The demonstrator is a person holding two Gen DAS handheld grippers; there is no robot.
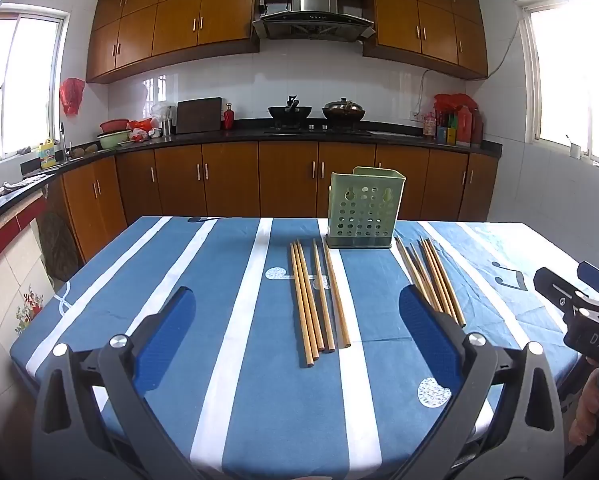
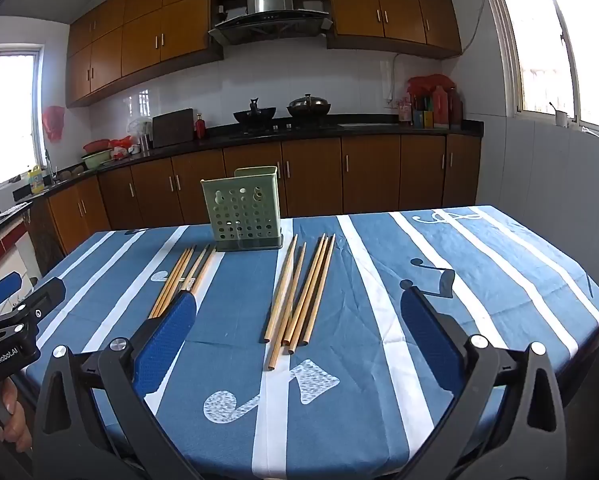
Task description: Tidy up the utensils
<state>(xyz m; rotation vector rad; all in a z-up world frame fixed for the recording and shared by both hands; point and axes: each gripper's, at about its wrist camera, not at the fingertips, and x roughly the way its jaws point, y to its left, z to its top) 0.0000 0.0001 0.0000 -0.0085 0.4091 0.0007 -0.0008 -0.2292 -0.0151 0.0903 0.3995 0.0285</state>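
Observation:
A green perforated utensil holder (image 1: 362, 207) stands upright at the far side of the table; it also shows in the right wrist view (image 2: 244, 208). Two groups of wooden chopsticks lie flat in front of it. The left group (image 1: 317, 300) lies ahead of my left gripper (image 1: 295, 312), which is open and empty above the table's near edge. The right group (image 1: 433, 278) lies ahead of my right gripper (image 2: 297, 312), also open and empty. In the right wrist view the right group (image 2: 299, 292) is central and the left group (image 2: 181, 278) runs behind the left finger (image 2: 167, 340).
The table carries a blue cloth with white stripes (image 1: 227, 320). The right gripper's body (image 1: 583, 312) shows at the right edge of the left view; the left gripper's body (image 2: 11, 320) shows at the left edge of the right view. Kitchen counters and cabinets stand behind.

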